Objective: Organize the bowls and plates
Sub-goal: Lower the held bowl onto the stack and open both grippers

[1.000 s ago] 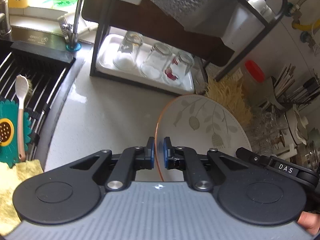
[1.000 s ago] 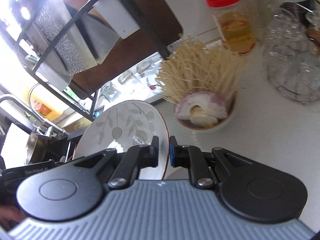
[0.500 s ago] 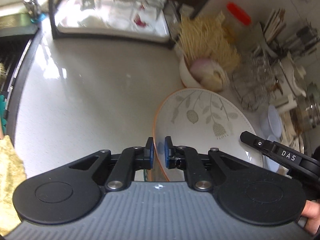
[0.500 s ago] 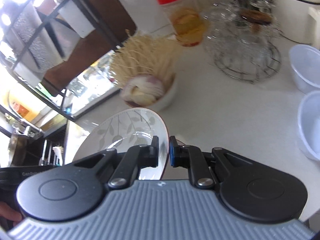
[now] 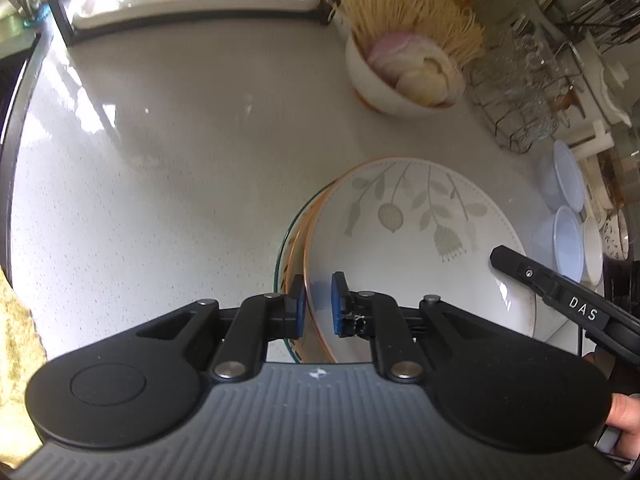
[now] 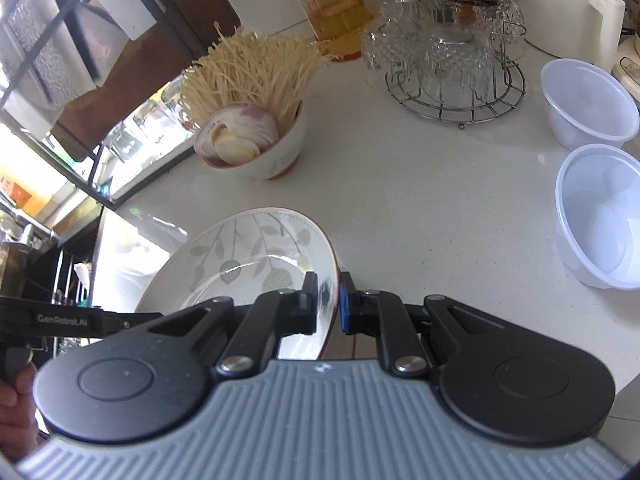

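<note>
Over the counter [image 5: 160, 152]: leaf-print plate [image 5: 412, 240], atop stacked plates [image 5: 289, 256]; left gripper [image 5: 318, 306] just loosening, right gripper [image 6: 329, 304] clamped on rim. Risk: uneven release tips it, chipping.

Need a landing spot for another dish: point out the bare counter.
Free: the counter between drying rack tray, noodle bowl and leaf plate; also the patch between plate and plastic bowls. Crowded: around the glass rack.

Leaf plate [image 5: 408, 240] lowered onto stacked plates [image 5: 294, 240]; left gripper [image 5: 318, 304] loosening.
</note>
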`<state>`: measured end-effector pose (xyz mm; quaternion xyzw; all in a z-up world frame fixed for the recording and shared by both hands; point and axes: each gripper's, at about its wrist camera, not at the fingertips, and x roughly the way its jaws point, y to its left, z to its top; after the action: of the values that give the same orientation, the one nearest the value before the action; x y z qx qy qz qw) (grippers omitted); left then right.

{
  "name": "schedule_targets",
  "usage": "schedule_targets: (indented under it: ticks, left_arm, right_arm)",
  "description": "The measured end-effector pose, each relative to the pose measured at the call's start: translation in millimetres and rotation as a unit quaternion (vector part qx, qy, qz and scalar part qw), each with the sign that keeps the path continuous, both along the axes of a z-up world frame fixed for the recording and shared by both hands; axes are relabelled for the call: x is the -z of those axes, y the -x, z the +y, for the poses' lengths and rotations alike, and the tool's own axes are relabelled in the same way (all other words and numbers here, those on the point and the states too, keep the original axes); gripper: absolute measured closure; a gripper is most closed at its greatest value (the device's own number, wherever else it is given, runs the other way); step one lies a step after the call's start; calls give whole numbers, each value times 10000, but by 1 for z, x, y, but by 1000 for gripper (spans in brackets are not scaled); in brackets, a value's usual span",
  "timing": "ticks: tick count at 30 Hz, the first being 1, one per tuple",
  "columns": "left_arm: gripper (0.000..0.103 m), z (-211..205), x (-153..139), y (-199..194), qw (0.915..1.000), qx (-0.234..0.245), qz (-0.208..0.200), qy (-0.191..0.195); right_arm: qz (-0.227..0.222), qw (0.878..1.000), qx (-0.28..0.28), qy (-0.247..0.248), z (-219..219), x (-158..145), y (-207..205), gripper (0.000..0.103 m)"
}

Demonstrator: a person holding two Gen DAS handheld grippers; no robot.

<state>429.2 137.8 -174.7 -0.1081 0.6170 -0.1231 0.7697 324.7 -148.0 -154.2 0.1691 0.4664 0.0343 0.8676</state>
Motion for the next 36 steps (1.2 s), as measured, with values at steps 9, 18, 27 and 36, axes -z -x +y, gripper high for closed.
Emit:
schedule_targets:
  ticks: [9, 18, 27, 36]
  left_arm:
    - [88, -3, 10, -3, 9998, 17, 176, -21]
    - [88, 1, 11, -1, 9993, -69, 345, 141]
    - [84, 19, 7, 7, 9971, -353, 423, 523]
    - [76, 24, -6, 28, 9981, -419, 143, 432]
  right_arm:
    - [5, 9997, -103, 234, 4, 6, -5, 89]
    - [50, 9997, -118, 193, 4, 12, -9, 85]
    - [100, 9996, -206, 190, 7, 14, -9, 85]
    - [-34, 9996, -188, 218, 8, 13, -3, 85]
